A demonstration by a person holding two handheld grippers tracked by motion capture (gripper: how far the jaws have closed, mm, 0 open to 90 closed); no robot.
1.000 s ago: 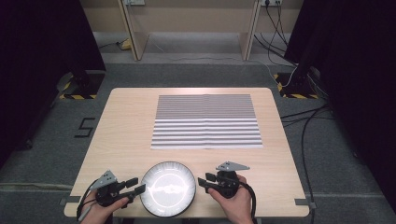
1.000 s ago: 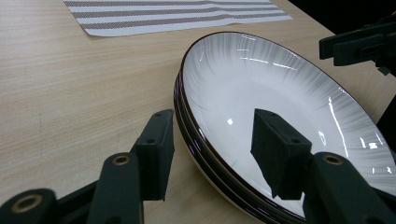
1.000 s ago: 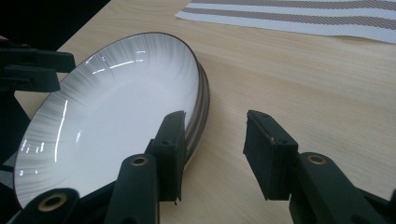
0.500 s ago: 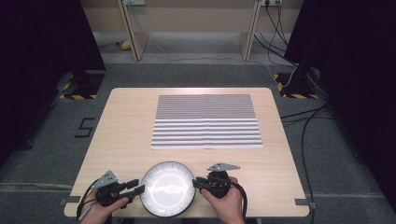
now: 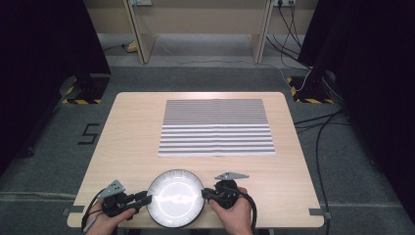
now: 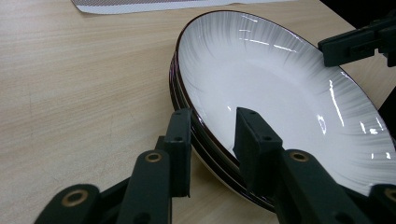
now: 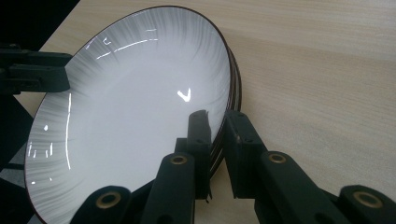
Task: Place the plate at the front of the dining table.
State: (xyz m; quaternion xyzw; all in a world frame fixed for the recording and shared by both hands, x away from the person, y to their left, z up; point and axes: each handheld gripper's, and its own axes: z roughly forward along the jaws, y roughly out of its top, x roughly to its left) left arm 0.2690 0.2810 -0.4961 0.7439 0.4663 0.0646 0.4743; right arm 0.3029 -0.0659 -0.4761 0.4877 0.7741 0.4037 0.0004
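- A round white glossy plate with a dark brown rim (image 5: pixel 175 198) sits at the near edge of the light wooden table (image 5: pixel 127 127), centred between the two hands. In the gripper views it looks like the top of a small stack; several dark rims show beneath it (image 6: pixel 187 126).
- Left gripper (image 5: pixel 145 198): held in the person's left hand (image 5: pixel 110 220), at the plate's left rim. In the left gripper view its jaws straddle the rim, one outside over the table, one inside over the white face. A clear gap remains on both sides, so the jaws are spread and not yet clamped.
- Right gripper (image 5: pixel 205 192): held in the person's right hand (image 5: pixel 234 215), at the plate's right rim. In the right gripper view its jaws stand close together with the rim edge between them; they appear pinched on the plate's rim.
- Each gripper's tips show at the far rim in the other's view (image 6: pixel 357 44) (image 7: pixel 35 70).
- A grey-and-white striped rectangular mat (image 5: pixel 216 127) lies flat at the table's middle, well apart from the plate.
- Grey carpeted floor (image 5: pixel 58 147) surrounds the table; black cables (image 5: pixel 318 127) trail on the right.
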